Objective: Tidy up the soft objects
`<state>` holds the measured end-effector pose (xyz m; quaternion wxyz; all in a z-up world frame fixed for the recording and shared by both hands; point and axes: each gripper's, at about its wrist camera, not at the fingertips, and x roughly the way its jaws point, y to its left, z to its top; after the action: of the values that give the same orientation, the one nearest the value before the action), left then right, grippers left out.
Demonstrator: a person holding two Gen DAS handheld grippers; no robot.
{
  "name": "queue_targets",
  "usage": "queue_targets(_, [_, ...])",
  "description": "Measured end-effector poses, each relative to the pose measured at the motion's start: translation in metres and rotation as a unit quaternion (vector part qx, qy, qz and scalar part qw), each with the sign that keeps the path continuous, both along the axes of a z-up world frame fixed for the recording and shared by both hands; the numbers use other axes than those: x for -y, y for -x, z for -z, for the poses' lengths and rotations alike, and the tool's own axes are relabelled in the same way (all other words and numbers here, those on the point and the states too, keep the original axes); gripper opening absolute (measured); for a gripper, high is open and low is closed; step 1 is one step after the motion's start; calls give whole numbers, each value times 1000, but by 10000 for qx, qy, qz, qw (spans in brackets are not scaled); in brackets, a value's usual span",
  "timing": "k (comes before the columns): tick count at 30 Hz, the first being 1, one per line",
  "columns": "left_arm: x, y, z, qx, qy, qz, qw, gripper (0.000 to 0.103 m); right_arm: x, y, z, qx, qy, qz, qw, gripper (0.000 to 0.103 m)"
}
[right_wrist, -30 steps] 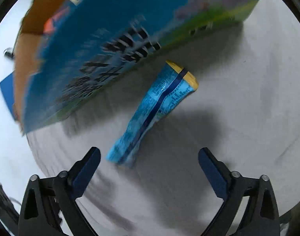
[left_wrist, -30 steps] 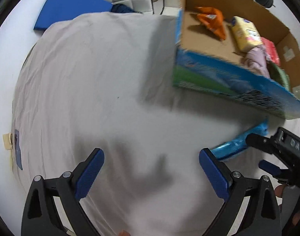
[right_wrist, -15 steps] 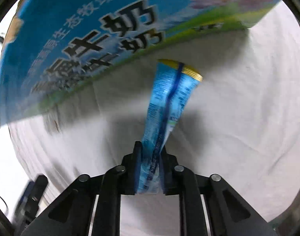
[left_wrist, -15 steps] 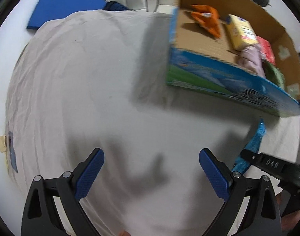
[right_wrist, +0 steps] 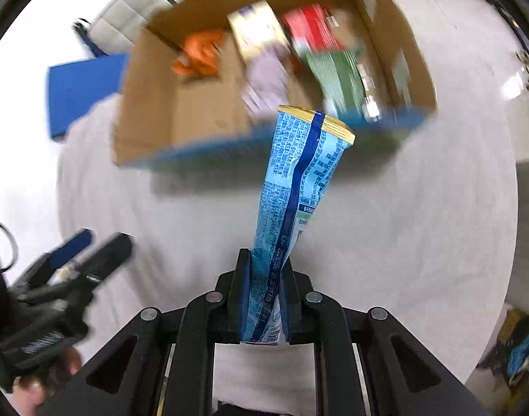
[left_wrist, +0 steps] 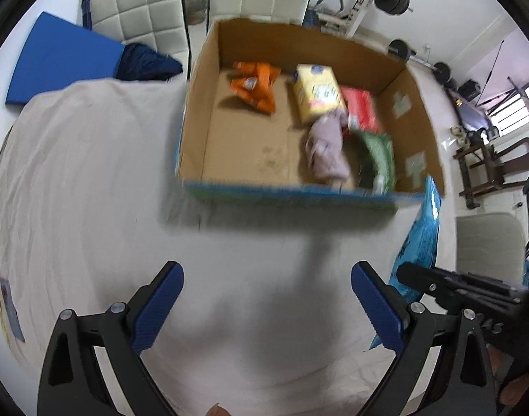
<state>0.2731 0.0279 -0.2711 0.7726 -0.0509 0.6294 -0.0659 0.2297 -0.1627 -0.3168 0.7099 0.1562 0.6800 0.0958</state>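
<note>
While your right gripper has its jaws clamped on the lower end of the blue snack packet, the packet stands raised off the cloth-covered counter, near the open cardboard box. Your left gripper hovers over the cloth, jaws wide apart, holding nothing.

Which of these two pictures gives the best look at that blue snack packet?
The right wrist view: the blue packet runs up the middle, clamped in the right gripper. The left wrist view catches only a blurred strip at its right edge.
</note>
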Motion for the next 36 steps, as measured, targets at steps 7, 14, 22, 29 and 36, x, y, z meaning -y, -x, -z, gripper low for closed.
queue_targets(7, [-12,-56,-10,263,-153,-18,9995,99,-17,-70,-40,433,23,-315,9986,15])
queue_targets(14, [-23,-108,12,86,-203,-1,9998,99,-33,-149,-16,250,65,-434,9987,15])
queue_targets(22, [-32,-134,45,-192,-277,-31,9994,99,-51,-188,38,-108,-35,-587,9982,15])
queue_targets(29, [-31,-137,56,-269,-353,33,9990,99,-61,-203,68,-345,128,-899,9953,20])
queue_targets(36, [-28,-133,53,-216,-332,30,9992,99,-50,-207,71,-293,371,-840,9953,43])
